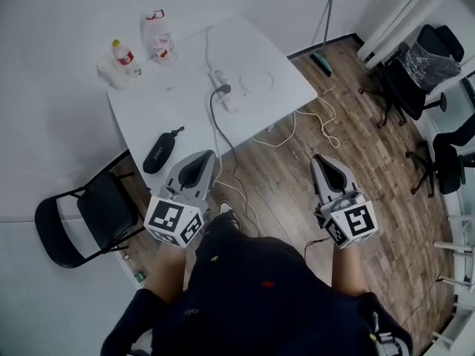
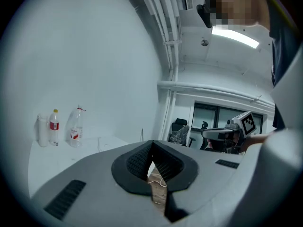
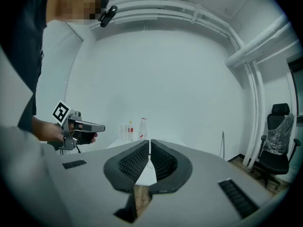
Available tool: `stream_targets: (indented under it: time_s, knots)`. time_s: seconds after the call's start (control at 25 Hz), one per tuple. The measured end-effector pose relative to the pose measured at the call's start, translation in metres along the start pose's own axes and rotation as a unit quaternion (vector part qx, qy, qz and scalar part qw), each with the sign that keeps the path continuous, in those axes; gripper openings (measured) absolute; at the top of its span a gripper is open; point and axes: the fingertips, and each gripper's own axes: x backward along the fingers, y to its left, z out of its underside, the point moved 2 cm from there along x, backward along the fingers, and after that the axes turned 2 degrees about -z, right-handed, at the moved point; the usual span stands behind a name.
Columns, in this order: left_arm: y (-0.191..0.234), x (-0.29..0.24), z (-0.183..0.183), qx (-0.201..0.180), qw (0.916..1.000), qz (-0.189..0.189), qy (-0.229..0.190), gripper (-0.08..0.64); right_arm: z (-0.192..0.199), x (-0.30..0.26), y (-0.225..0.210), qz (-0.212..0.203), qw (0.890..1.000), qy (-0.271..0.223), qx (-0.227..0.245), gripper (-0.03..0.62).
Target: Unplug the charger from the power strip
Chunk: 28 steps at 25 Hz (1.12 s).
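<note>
A white power strip (image 1: 220, 78) lies on the white table (image 1: 178, 102) in the head view. A black charger (image 1: 223, 90) sits plugged into it, and its black cable (image 1: 217, 136) runs off the table's near edge to the floor. My left gripper (image 1: 195, 170) is shut and empty, its tips just short of the table's near corner. My right gripper (image 1: 326, 170) is also shut and empty, held over the wooden floor to the right of the table. In the left gripper view my left gripper (image 2: 152, 143) has its jaws together. The right gripper view shows my right gripper (image 3: 149, 142) the same way.
Two bottles (image 1: 126, 58) and a clear bag (image 1: 157, 37) stand at the table's far left. A black case (image 1: 158, 153) lies near its front edge. A black folding chair (image 1: 82, 217) stands to the left and office chairs (image 1: 415, 73) to the right. A white cable (image 1: 312, 128) trails across the floor.
</note>
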Motion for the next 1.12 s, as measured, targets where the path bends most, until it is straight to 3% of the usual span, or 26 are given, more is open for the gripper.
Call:
stream_targets:
  time_s: [0.28, 0.68, 1.12]
  knots:
    - [0.06, -0.018, -0.014, -0.006, 0.9999, 0.011, 0.002, 0.018, -0.01, -0.084, 0.015, -0.02, 1.0, 0.007, -0.002, 0.028]
    - [0.091, -0.047, -0.016, 0.005, 0.9999, -0.003, 0.013, 0.018, -0.011, -0.155, 0.006, -0.071, 0.997, 0.017, -0.002, 0.028]
    - [0.122, -0.141, -0.01, 0.029, 0.9943, -0.098, 0.028, 0.018, 0.005, -0.269, -0.084, -0.177, 0.983, 0.05, 0.015, 0.028]
